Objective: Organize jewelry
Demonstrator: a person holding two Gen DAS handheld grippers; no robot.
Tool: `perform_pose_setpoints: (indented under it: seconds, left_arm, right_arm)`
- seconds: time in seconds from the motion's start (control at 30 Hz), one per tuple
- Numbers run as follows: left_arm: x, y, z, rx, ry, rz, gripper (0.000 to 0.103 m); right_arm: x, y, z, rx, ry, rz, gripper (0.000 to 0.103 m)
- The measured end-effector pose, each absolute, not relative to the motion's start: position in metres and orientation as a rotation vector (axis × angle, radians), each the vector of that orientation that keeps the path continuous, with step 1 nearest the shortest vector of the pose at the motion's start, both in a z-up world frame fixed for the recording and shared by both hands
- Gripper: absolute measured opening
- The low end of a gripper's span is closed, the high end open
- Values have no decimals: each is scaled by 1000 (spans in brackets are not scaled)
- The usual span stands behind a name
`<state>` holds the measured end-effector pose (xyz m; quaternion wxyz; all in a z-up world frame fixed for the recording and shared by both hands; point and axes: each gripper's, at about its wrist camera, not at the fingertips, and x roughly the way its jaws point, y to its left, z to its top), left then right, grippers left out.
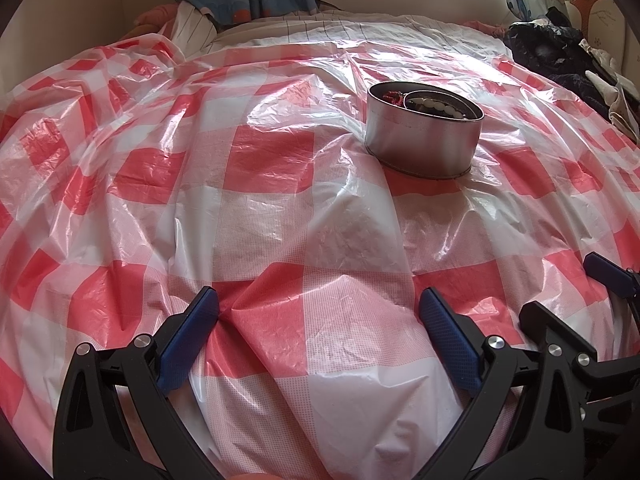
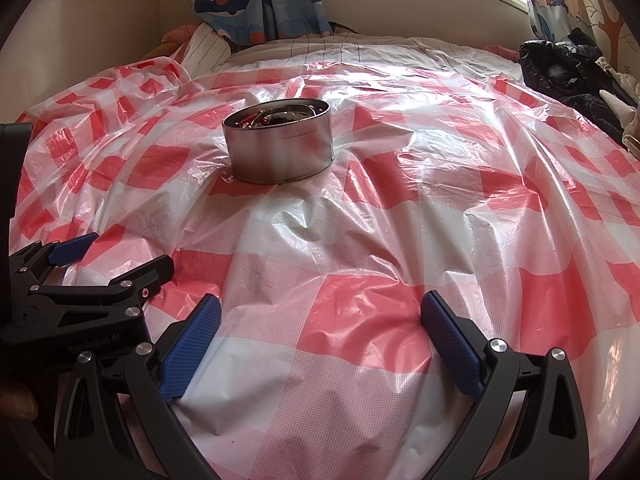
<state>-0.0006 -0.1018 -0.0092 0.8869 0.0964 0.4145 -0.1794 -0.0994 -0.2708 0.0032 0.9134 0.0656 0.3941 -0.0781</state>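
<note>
Both tools (image 1: pixel 318 312) (image 2: pixel 320 316) gape empty, tin (image 1: pixel 424 136) well ahead.

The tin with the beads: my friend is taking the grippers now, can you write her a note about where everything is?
Left gripper: open, empty, low over the sheet.
Right gripper: open, empty, beside the left one.
Tin: upright on the checked sheet, ahead of both grippers, nothing touching it.
Done: white beads and something red lie inside the tin; no jewelry shows loose on the sheet.
Left: nothing obvious to collect; check the sheet's folds. No lid in view.
</note>
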Motion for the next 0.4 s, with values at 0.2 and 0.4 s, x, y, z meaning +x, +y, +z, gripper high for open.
perform_pose_setpoints:
  seconds: [0.2,0.4]
  left_arm:
    - [0,-103,-10,211,866,-366,96]
    - [0,-103,-10,217,861,-362,96]
  right_arm:
    - [-99,-271,3,133,814,-162,96]
    - [-99,-271,3,132,814,-162,96]
